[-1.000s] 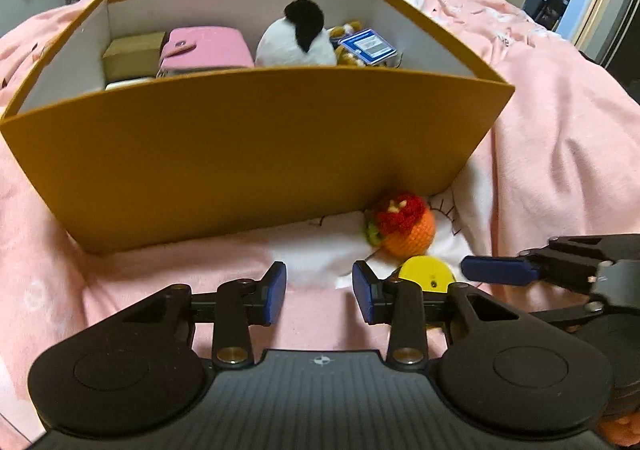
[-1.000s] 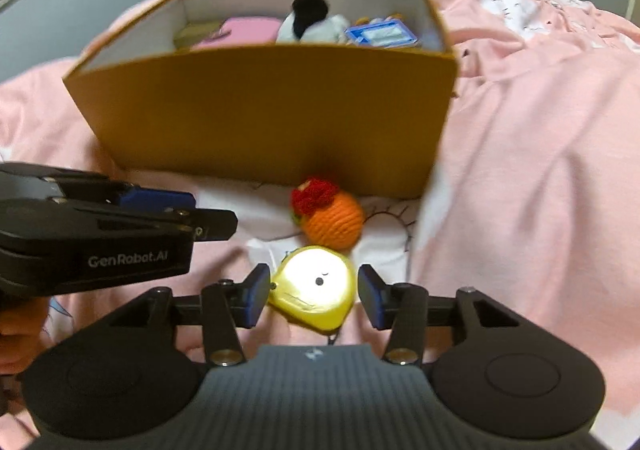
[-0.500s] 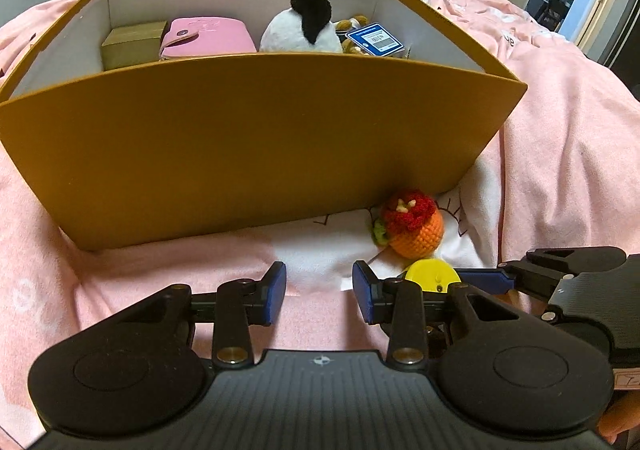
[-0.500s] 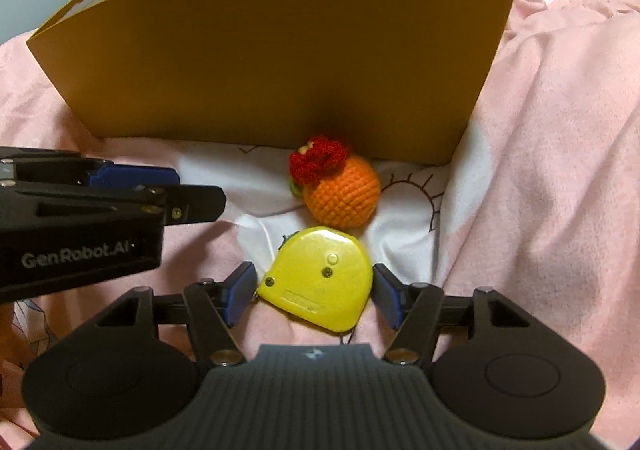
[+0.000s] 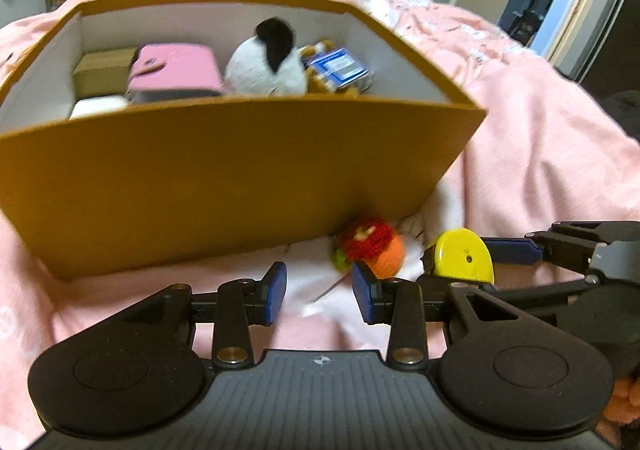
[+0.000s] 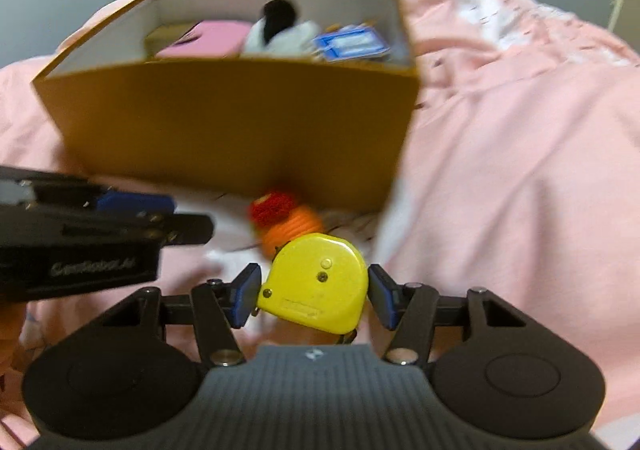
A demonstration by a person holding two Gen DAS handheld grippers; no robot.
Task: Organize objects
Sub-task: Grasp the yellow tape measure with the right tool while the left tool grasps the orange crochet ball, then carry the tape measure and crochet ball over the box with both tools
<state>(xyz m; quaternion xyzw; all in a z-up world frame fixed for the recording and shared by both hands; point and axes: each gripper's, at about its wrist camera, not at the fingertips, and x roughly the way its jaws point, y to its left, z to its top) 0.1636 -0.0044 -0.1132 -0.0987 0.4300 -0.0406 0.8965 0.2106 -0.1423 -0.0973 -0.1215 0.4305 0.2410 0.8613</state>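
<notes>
Right gripper (image 6: 314, 296) just closed in, clamped on yellow tape measure (image 6: 316, 286) w/ pads touching; left gripper (image 5: 318, 292) apart, empty, near orange box (image 5: 224, 178) on bed.

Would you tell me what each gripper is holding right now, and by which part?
The right gripper clamps the yellow tape measure across its two opposite edges, its jaws having just closed in. The left gripper is open, holding nothing.
</notes>
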